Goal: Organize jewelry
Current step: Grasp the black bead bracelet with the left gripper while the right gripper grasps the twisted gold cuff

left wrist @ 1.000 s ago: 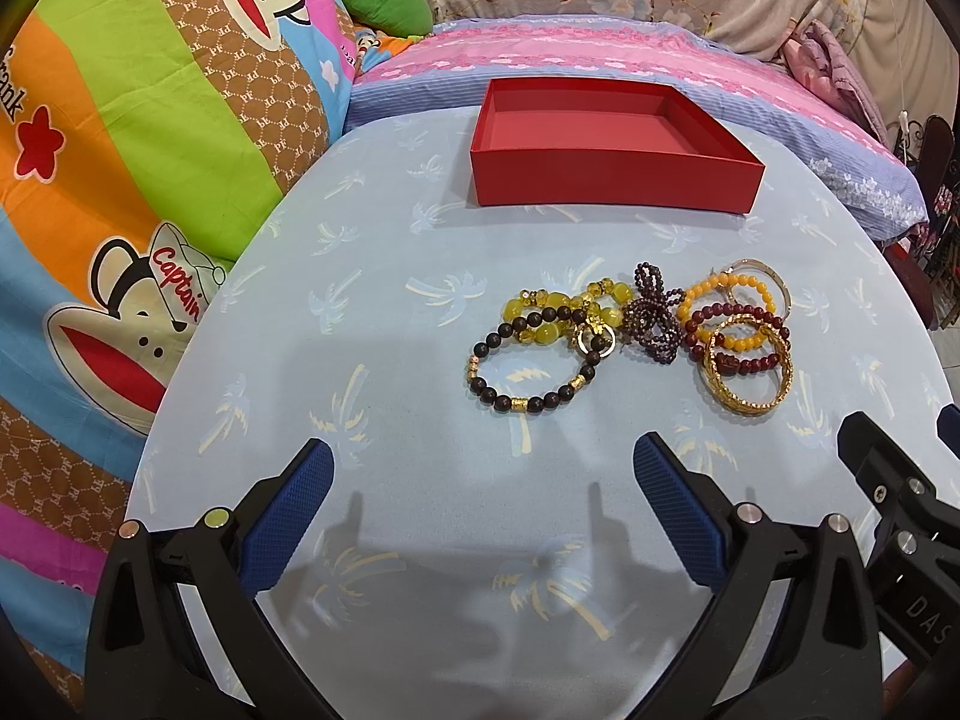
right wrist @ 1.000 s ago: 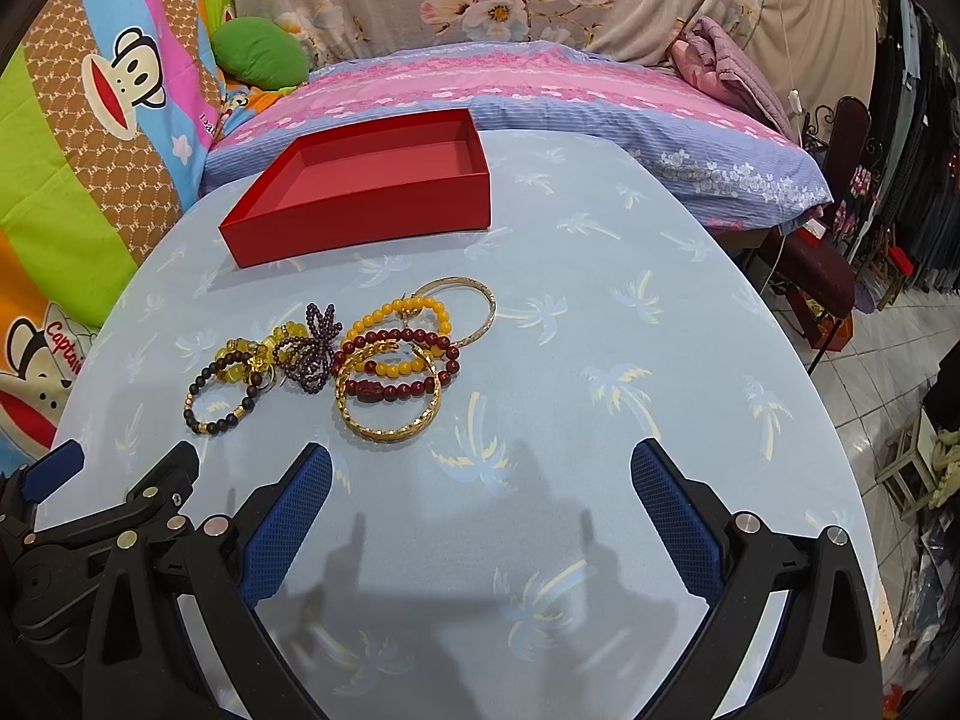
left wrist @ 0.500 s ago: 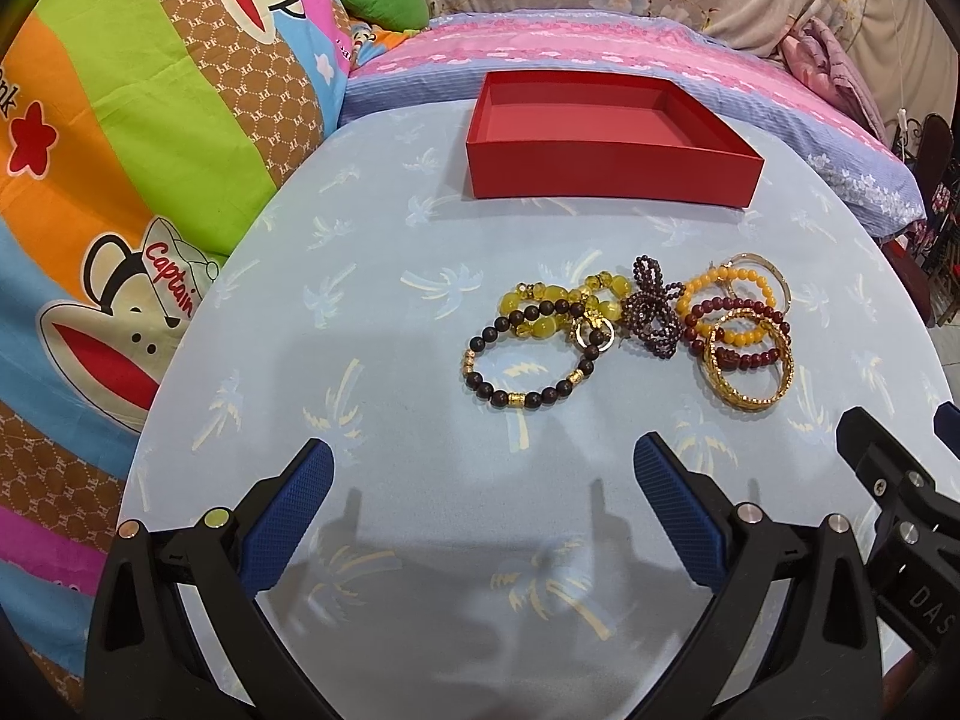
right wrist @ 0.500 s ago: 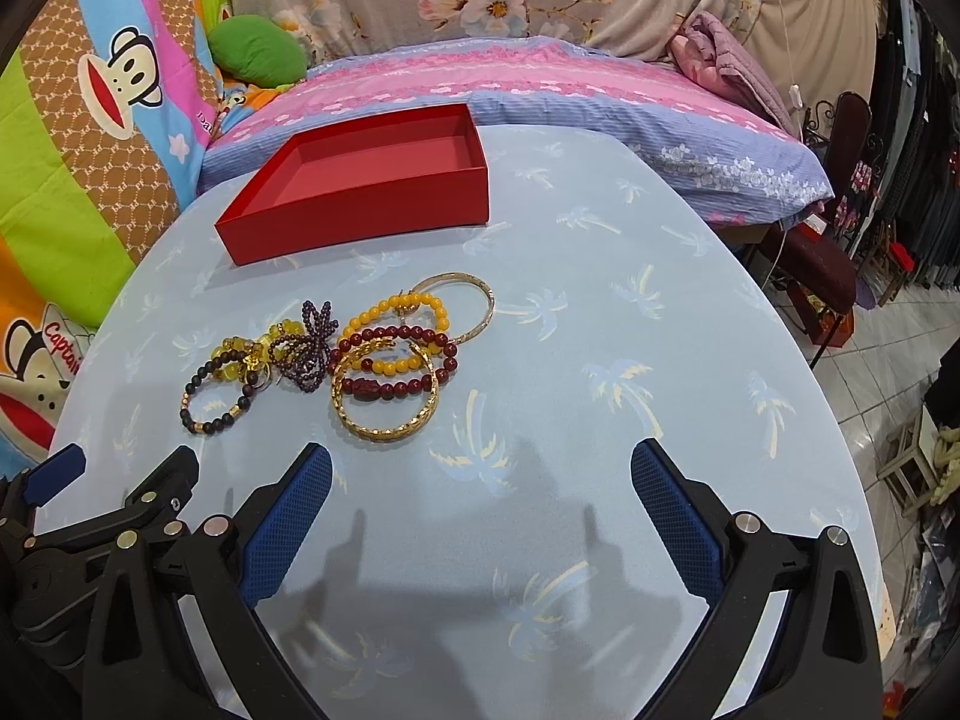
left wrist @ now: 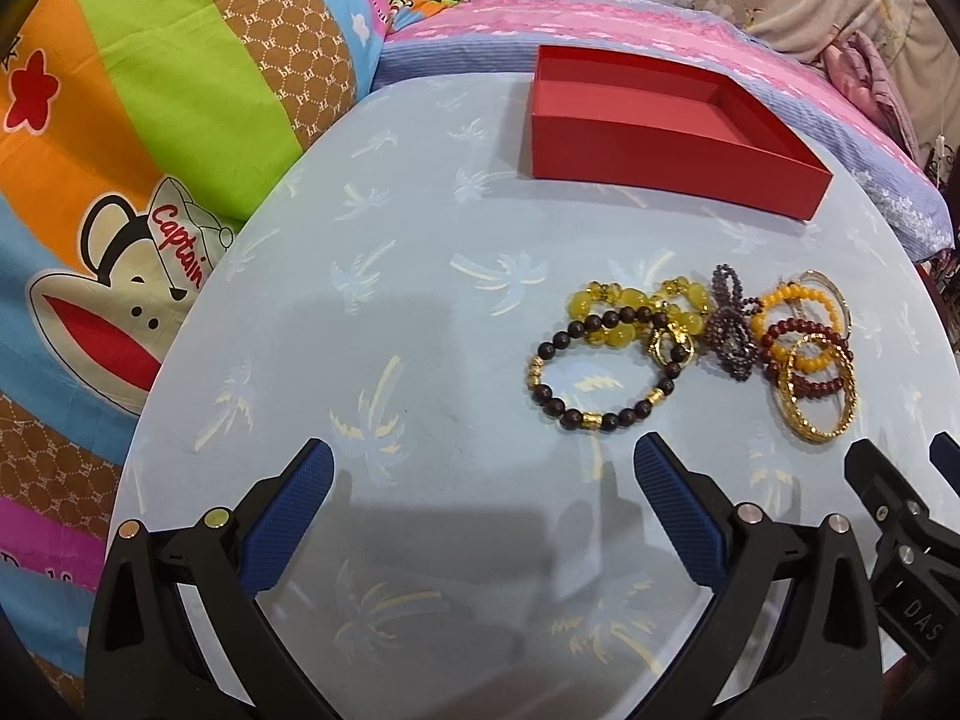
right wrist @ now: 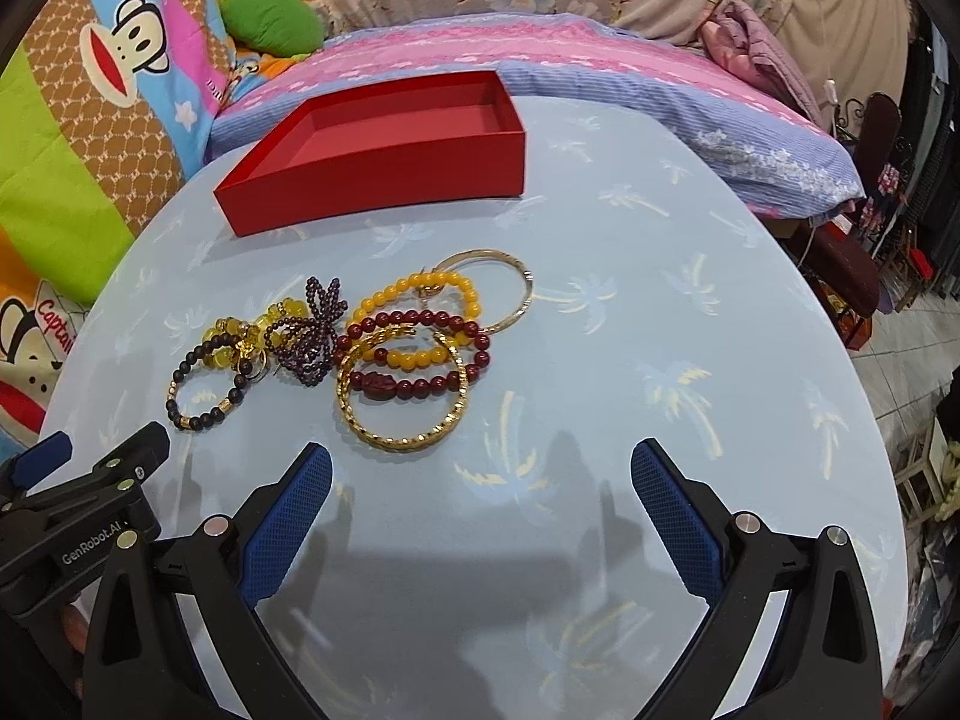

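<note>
One red box (right wrist: pixel 384 150), open-topped, in the upper middle of the right wrist frame. Below it, seven pieces of jewelry in a cluster: one dark bead bracelet with gold spacers (right wrist: pixel 207 387), one translucent yellow bead bracelet (right wrist: pixel 240 336), one purple bead bracelet bunched into a bow shape (right wrist: pixel 312 333), one orange bead bracelet (right wrist: pixel 417 324), one dark red bead bracelet (right wrist: pixel 420 354), one textured gold bangle (right wrist: pixel 402 414) and one thin gold bangle (right wrist: pixel 504 294). Two grippers at the bottom edges: left gripper (left wrist: pixel 480 516) and right gripper (right wrist: pixel 480 516), each with two blue-padded fingers set wide apart.
</note>
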